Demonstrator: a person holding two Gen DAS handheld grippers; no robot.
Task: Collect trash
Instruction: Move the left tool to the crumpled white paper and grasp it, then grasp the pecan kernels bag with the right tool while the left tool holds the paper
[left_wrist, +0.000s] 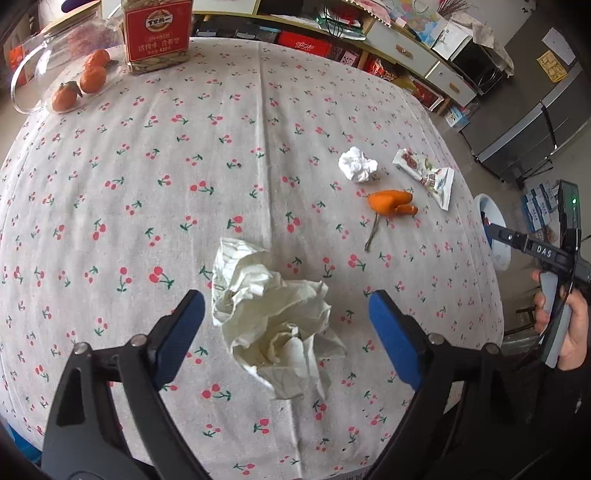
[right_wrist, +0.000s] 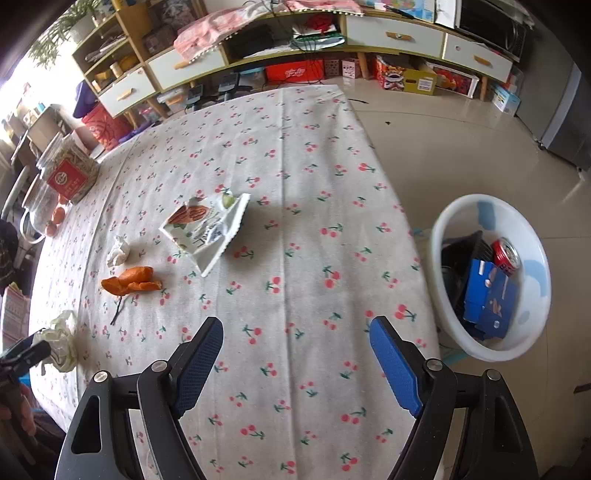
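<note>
A large crumpled cream tissue (left_wrist: 275, 321) lies on the cherry-print tablecloth between the open fingers of my left gripper (left_wrist: 284, 314); it also shows at the left in the right wrist view (right_wrist: 61, 341). Farther off lie a small white paper ball (left_wrist: 357, 164), an orange peel (left_wrist: 392, 202) with a thin stem beside it, and an empty snack wrapper (left_wrist: 426, 176). The right wrist view shows the same wrapper (right_wrist: 207, 227), peel (right_wrist: 129, 281) and paper ball (right_wrist: 118, 252). My right gripper (right_wrist: 295, 350) is open and empty above the table near its right edge.
A white basin (right_wrist: 454, 218) on the floor right of the table holds a red can (right_wrist: 506, 255) and a blue carton (right_wrist: 487, 301). At the table's far left stand a red-labelled jar (left_wrist: 158, 33), tangerines (left_wrist: 92, 77) and a glass jug (left_wrist: 40, 66). Shelves line the back wall.
</note>
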